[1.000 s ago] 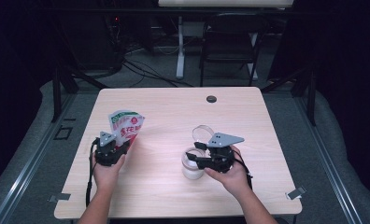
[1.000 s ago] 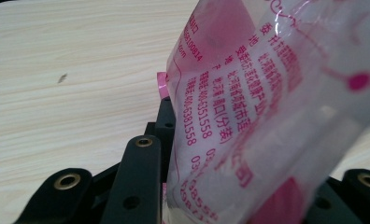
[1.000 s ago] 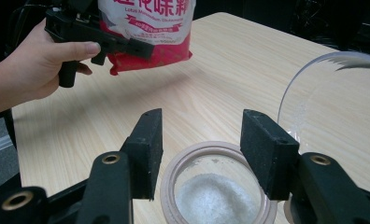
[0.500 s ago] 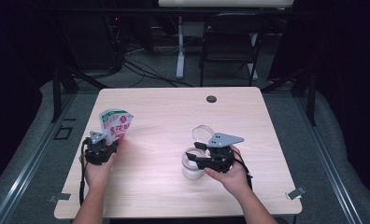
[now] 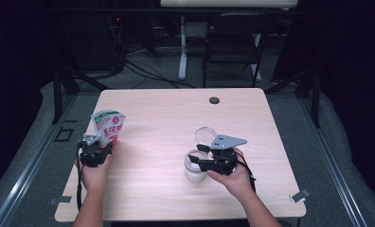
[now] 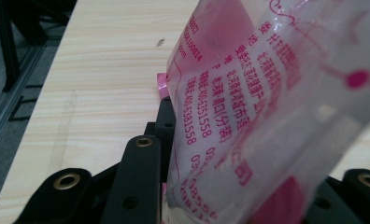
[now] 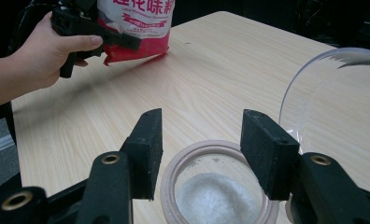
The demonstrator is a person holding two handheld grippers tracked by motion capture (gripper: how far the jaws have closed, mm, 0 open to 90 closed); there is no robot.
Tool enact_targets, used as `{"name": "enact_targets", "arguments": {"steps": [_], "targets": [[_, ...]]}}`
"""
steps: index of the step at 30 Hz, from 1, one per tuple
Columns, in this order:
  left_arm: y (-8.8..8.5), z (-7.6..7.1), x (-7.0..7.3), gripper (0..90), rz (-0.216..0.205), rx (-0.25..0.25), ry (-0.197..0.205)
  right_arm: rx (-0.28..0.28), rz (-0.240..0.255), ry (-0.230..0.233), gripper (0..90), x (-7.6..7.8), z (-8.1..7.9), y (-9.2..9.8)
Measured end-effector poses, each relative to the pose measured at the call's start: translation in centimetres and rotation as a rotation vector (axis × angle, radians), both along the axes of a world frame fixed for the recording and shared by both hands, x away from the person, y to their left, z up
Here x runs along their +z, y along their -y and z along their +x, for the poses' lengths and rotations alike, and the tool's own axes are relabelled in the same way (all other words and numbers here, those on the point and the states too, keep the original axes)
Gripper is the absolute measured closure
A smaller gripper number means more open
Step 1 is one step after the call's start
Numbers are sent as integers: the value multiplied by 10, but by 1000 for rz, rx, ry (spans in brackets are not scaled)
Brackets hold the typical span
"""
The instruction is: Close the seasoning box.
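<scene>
A pink and white printed pouch point(image 5: 108, 126) stands upright at the table's left side, with my left gripper point(image 5: 96, 150) shut on its lower part. In the left gripper view the pouch point(image 6: 267, 107) fills the space between the black jaws of the left gripper point(image 6: 239, 182). An open jar point(image 5: 195, 171) with white powder point(image 7: 218, 191) in it stands right of centre near the front. My right gripper point(image 5: 197, 161) is shut around its rim point(image 7: 174, 163), one jaw on each side. A clear domed lid point(image 5: 205, 135) lies just behind the jar.
A small black disc point(image 5: 214, 100) sits near the table's far edge. The wooden table point(image 5: 166, 123) has bare room between the two hands. A chair point(image 5: 233, 42) and cables stand on the floor beyond the table.
My left hand has carried the pouch to the left, towards the table's left edge. The right gripper and the jar have kept still.
</scene>
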State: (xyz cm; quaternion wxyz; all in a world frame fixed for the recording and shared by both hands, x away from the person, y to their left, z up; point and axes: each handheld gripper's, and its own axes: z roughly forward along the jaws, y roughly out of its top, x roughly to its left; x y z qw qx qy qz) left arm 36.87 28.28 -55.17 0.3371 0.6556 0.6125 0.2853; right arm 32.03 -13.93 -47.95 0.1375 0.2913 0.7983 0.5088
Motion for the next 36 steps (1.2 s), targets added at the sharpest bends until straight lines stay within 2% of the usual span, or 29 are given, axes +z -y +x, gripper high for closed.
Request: {"name": "enact_targets", "arguments": {"steps": [4, 8, 14, 22, 27, 31, 36], "targets": [[-5, 0, -1, 708, -8, 33, -4, -1, -4, -1, 487, 0, 0, 0], [-7, 1, -3, 695, -16, 35, -17, -4, -8, -6, 487, -1, 1, 0], [-5, 0, -3, 599, -9, 36, -17, -6, 0, -8, 484, -1, 1, 1], [-2, -5, 4, 413, 2, 46, 54, -7, 2, -8, 476, -1, 1, 1], [1, -9, 9, 403, 11, 40, 84, -8, 3, -5, 475, -1, 1, 1], [5, -12, 15, 403, 31, 21, 98, -11, 6, -6, 471, -1, 1, 1], [11, -16, 23, 405, 35, -10, 114, -11, 2, -17, 465, -1, 2, 2]]}}
